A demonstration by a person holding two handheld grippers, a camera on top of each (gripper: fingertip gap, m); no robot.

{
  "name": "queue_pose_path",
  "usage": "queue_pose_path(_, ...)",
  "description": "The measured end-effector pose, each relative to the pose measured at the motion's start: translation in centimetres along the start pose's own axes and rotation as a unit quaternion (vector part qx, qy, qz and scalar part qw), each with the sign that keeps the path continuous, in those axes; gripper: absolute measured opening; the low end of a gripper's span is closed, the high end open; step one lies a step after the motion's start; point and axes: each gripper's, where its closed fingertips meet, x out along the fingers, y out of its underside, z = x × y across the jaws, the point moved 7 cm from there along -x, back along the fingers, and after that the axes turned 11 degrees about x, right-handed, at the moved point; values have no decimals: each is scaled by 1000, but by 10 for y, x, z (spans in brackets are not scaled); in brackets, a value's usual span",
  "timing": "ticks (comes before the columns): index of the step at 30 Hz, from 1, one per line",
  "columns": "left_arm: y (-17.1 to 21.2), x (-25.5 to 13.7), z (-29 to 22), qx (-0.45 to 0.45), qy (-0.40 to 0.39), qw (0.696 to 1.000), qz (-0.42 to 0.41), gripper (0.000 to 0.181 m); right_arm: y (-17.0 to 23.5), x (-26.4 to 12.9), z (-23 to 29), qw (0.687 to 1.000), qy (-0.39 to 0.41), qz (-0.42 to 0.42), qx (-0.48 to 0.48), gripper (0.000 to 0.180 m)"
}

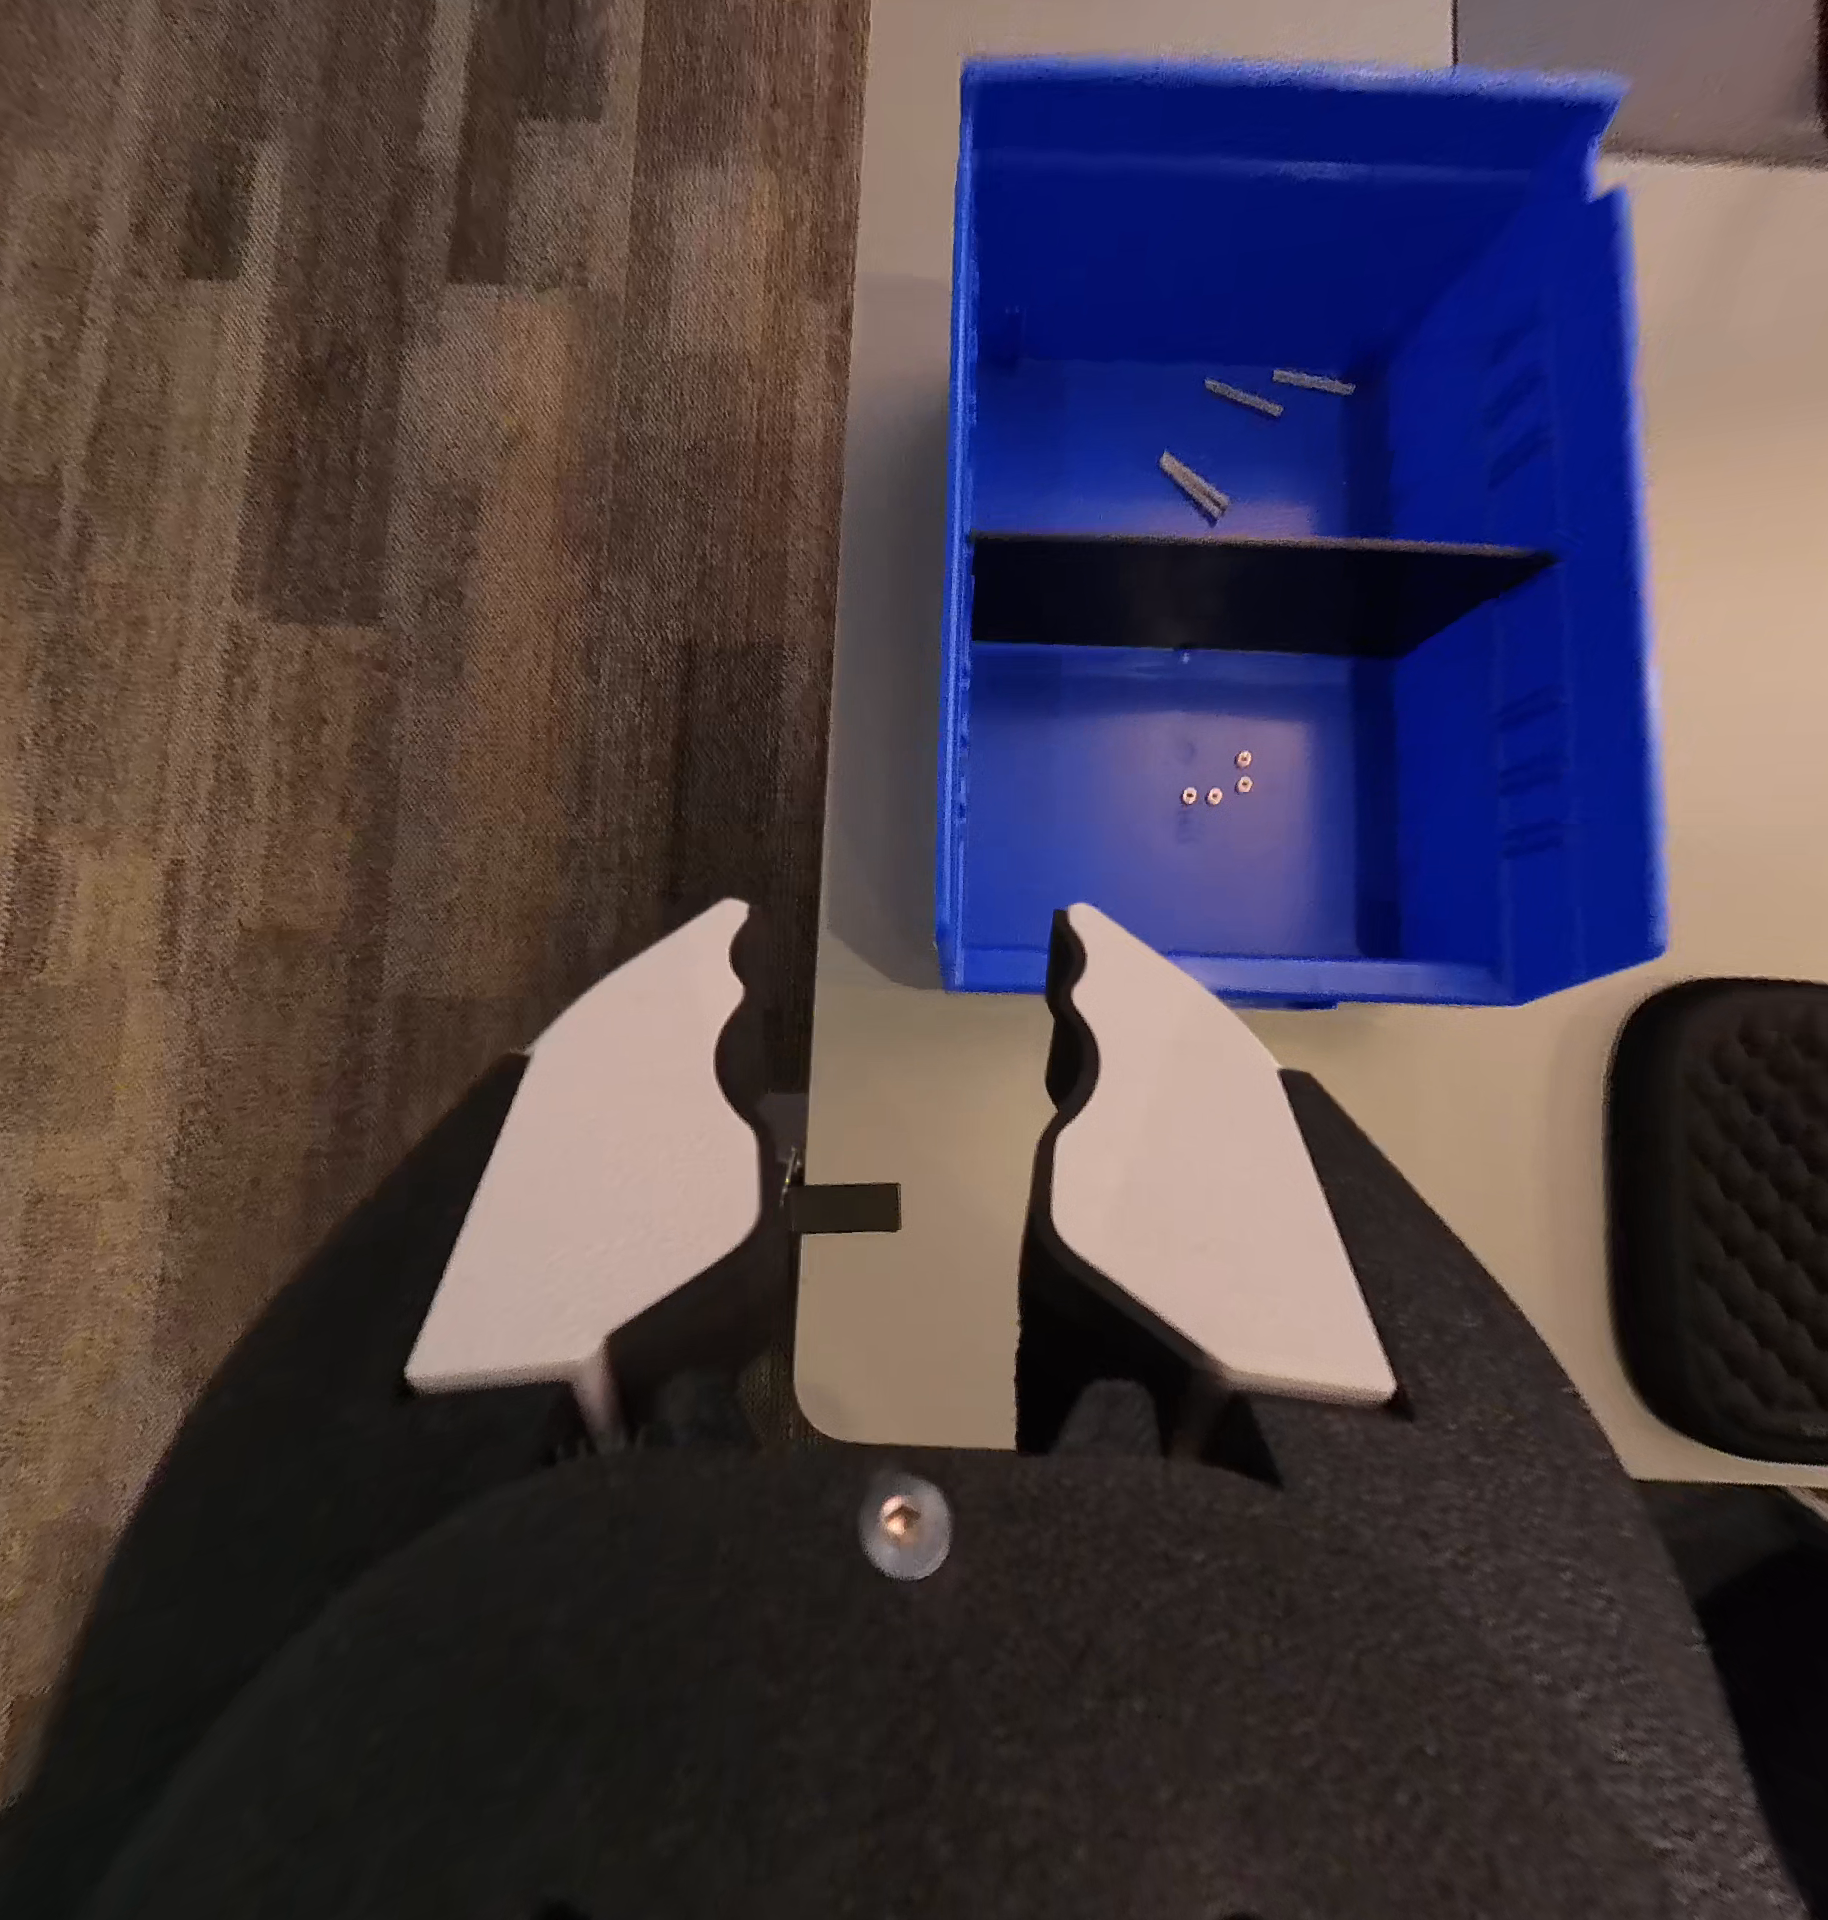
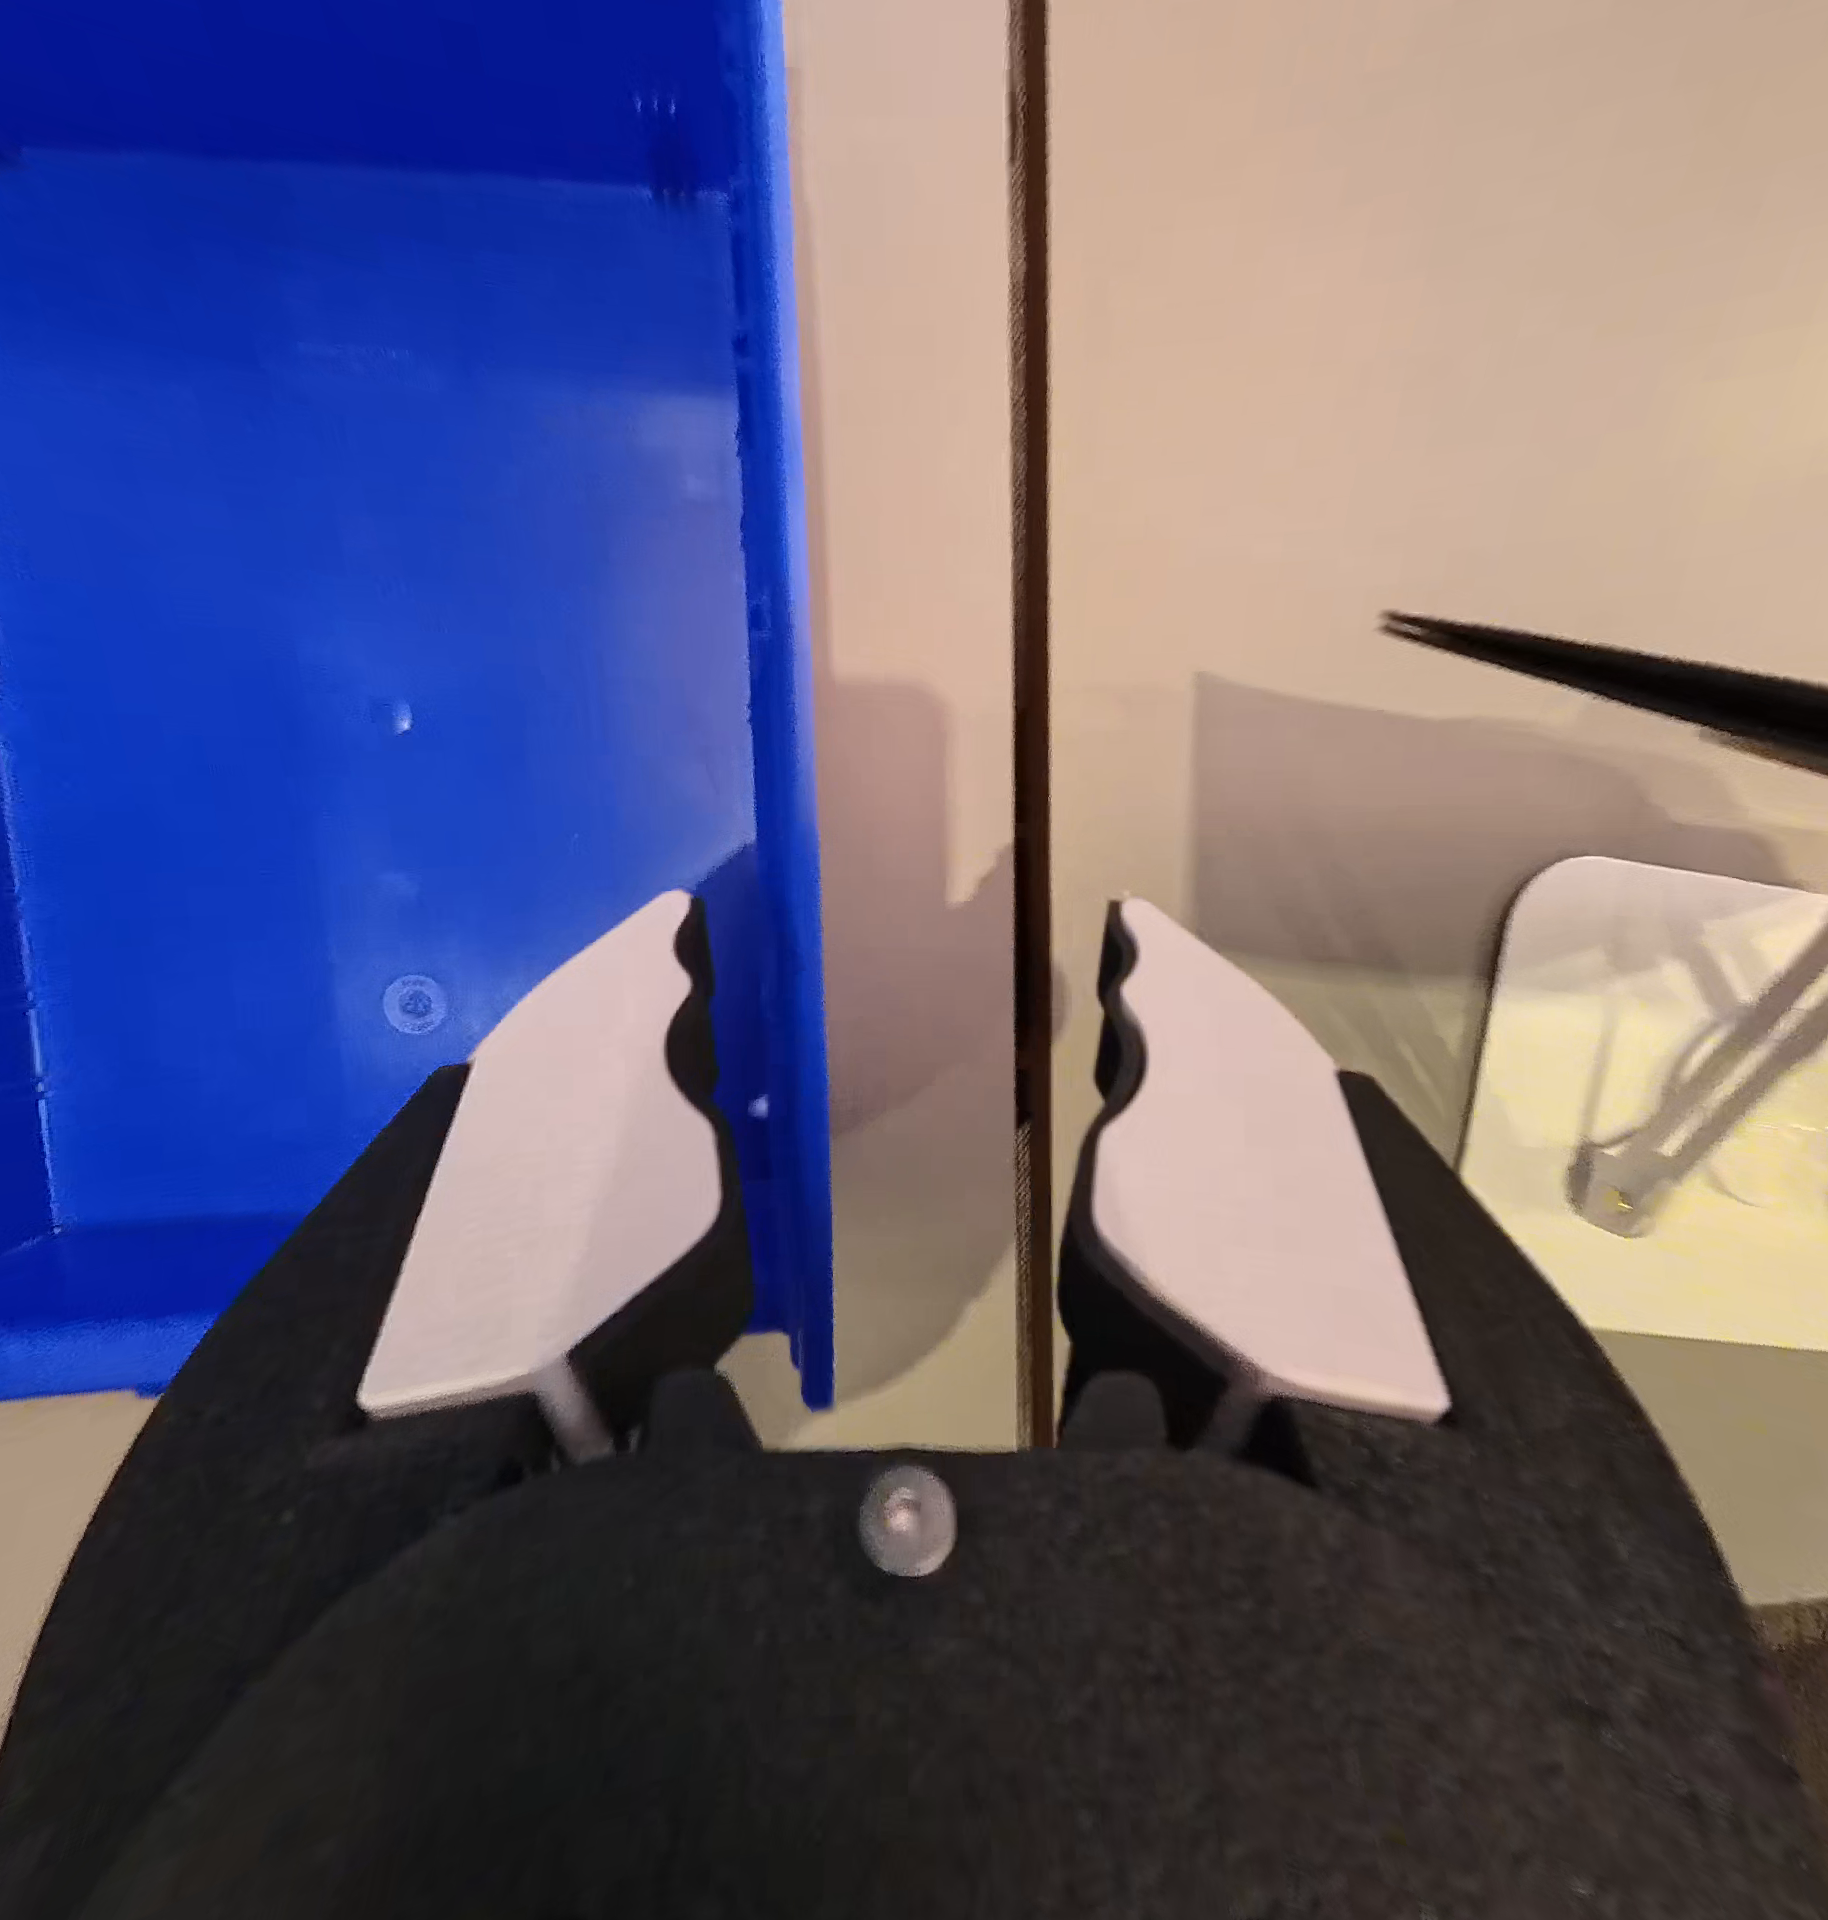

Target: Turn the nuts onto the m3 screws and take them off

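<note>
Both grippers empty, jaws spread, short of the blue plastic divided bin (image 1: pixel 1294 114)

Ahead of the left gripper (image 1: pixel 902 925), tiny light metal nuts (image 1: pixel 1216 788); beyond, thin grey screws (image 1: pixel 1242 398), probably slippery; pinch mid-shank; right gripper (image 2: pixel 902 914) likewise.

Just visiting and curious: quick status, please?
Left gripper, right gripper: open, empty. Nuts and screws untouched, separate halves of blue bin. Nothing blocking.

A pale worktop (image 1: pixel 910 1039) meets brown patterned carpet (image 1: pixel 370 623) along its left edge. A black quilted pad (image 1: pixel 1751 1226) lies at its near right; a white tray (image 2: pixel 1575 1091) sits farther right.
</note>
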Motion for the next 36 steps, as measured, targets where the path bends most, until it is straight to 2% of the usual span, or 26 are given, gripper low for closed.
queue_pose_path(4, -42, -40, 2, 6, -18, 999, -37, 50, -12, -46, -4, 999, 20, -41, 2, 70)
queue_pose_path(7, -89, -79, -9, 51, -59, 996, -35, 54, -35, -99, 4, 996, 23, -89, 3, 71)
queue_pose_path(12, -180, -137, -73, 88, -92, 985, -115, 62, -84, -198, 47, 977, 30, -210, -1, 81)
queue_pose_path(15, -218, -145, -130, 97, -80, 979, -157, 64, -105, -239, 92, 961, -3, -275, -2, 81)
queue_pose_path(19, -246, -129, -203, 88, -37, 977, -191, 72, -122, -274, 156, 939, -17, -342, -20, 81)
queue_pose_path(21, -253, -112, -235, 87, -25, 976, -196, 78, -124, -281, 186, 935, -26, -352, -23, 81)
queue_pose_path(24, -256, -83, -271, 106, -51, 975, -189, 89, -124, -282, 228, 937, -24, -346, -34, 76)
queue_pose_path(29, -258, -44, -317, 75, -47, 970, -228, 90, -118, -271, 300, 929, 11, -362, -74, 89)
queue_pose_path(32, -252, -23, -335, 55, -58, 963, -256, 92, -110, -253, 342, 926, -2, -369, -83, 96)
queue_pose_path(36, -234, 7, -360, 53, -71, 956, -278, 92, -93, -209, 390, 937, -53, -336, -80, 99)
